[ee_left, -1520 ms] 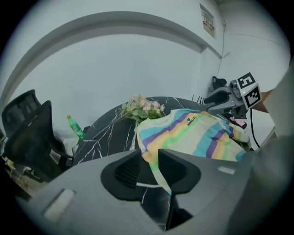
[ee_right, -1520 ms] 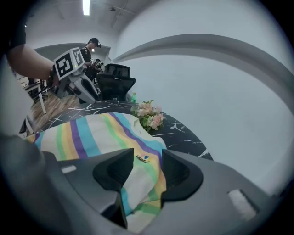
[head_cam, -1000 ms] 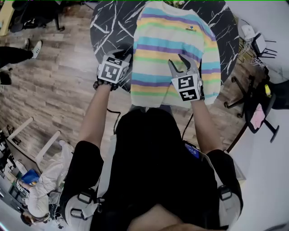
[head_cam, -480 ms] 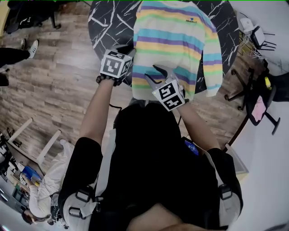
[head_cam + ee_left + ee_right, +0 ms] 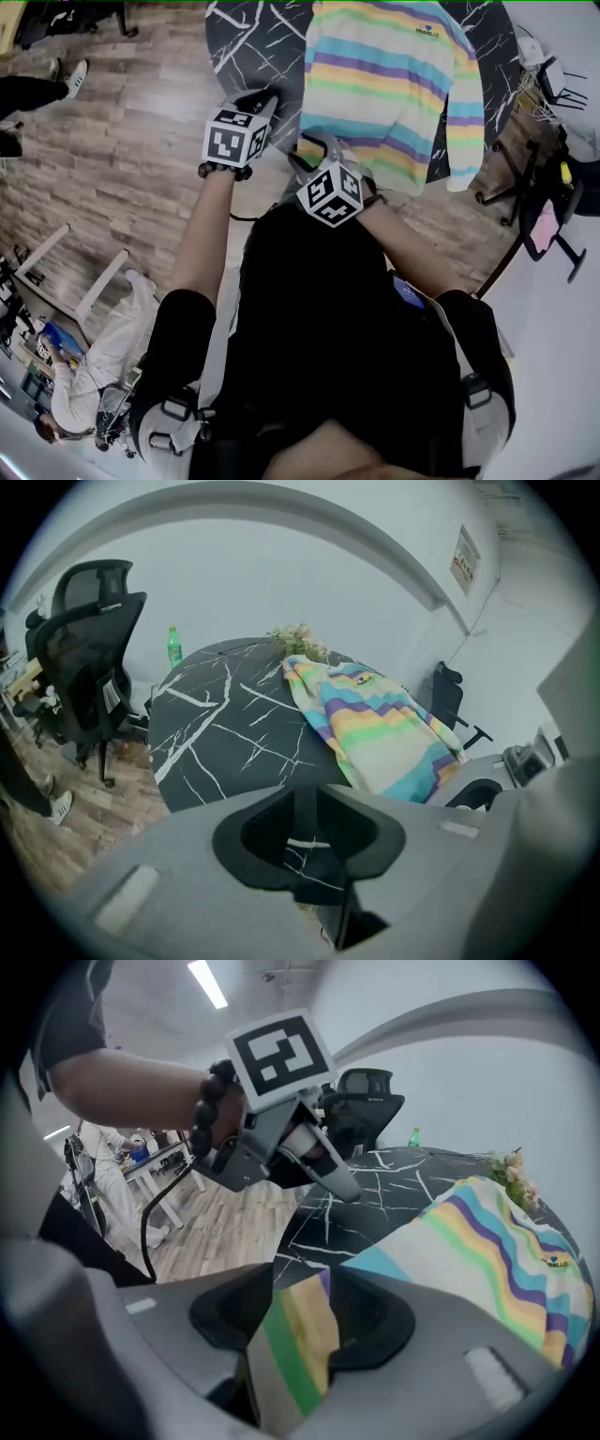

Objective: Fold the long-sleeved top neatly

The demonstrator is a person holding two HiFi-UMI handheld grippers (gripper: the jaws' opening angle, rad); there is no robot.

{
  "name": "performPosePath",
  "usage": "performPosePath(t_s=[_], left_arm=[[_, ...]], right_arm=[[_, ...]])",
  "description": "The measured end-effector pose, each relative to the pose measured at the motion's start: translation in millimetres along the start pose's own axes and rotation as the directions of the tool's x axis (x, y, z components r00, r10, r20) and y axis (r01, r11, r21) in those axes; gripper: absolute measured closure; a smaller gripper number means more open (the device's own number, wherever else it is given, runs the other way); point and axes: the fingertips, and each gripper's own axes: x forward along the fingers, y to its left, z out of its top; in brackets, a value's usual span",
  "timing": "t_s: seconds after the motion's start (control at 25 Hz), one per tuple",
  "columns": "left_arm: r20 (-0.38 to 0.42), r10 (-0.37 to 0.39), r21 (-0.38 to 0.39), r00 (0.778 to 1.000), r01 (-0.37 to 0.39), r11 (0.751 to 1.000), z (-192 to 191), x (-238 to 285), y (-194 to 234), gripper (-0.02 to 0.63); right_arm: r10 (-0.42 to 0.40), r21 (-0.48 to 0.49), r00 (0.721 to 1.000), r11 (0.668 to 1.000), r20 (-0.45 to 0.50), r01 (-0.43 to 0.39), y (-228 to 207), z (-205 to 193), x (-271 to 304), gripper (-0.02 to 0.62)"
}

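Jaws of right gripper (image 5: pixel 302 1327) grip the striped top (image 5: pixel 487 1241) at its hem.

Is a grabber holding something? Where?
The bottom corner of the striped top sits between the jaws of the right gripper; whether they squeeze it can't be told. The left gripper has just been closing, empty.

Striped top (image 5: pixel 394 84) on marbled black table (image 5: pixel 253 37)
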Motion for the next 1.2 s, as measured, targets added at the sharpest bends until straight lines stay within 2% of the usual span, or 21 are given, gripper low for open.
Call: performPosePath(t_s=[0.12,0.28,0.32,0.44,0.48,0.64,0.8,0.92,1.04,1.12,1.2], left_arm=[[0.008,-0.016,-0.013,1.000,0.016,1.000,-12,-6,-3,0.522],[0.016,-0.034,-0.016,0.999,0.034,0.999,-23,-12,-9,0.522],[0.015,-0.041,-0.016,0.999,0.041,0.999,-25,-12,-10,0.522],[0.012,-0.056,-0.010,0.998,0.056,0.998,-29,-12,-15,0.522],[0.012,-0.060,-0.009,0.998,0.060,0.998,-29,-12,-15,0.522],[0.017,-0.073,-0.006,0.997,0.073,0.997,-19,-5,-17,0.522],[0.016,-0.096,0.013,0.995,0.096,0.995,-2,9,-25,0.522],[-0.006,-0.111,0.037,0.994,0.112,0.993,4,20,-35,0.520],[-0.046,-0.125,0.054,0.991,0.127,0.990,4,31,-43,0.506],[-0.079,-0.148,0.050,0.986,0.152,0.987,1,40,-51,0.485],[-0.110,-0.158,0.049,0.981,0.164,0.985,-2,47,-57,0.468]], right_arm=[[-0.018,0.005,0.999,1.000,-0.042,0.018,6,-11,9,0.404],[-0.034,0.081,0.996,0.996,-0.077,0.040,2,-21,14,0.421],[-0.040,0.101,0.996,0.994,-0.080,0.048,-1,-23,14,0.440],[-0.041,0.192,0.997,0.980,-0.058,0.052,-12,-24,9,0.566],[-0.041,0.234,0.998,0.971,-0.040,0.050,-16,-24,7,0.575],[-0.103,0.377,0.992,0.924,0.066,0.071,-37,-17,-17,0.578],[-0.252,0.487,0.956,0.861,0.152,0.149,-69,-19,-58,0.578],[-0.366,0.559,0.920,0.797,0.142,0.230,-97,-36,-86,0.580],[-0.454,0.604,0.887,0.732,0.086,0.316,-122,-58,-107,0.580],[-0.476,0.642,0.877,0.692,0.063,0.329,-132,-70,-116,0.580],[-0.480,0.668,0.875,0.671,0.060,0.322,-137,-76,-120,0.580]])
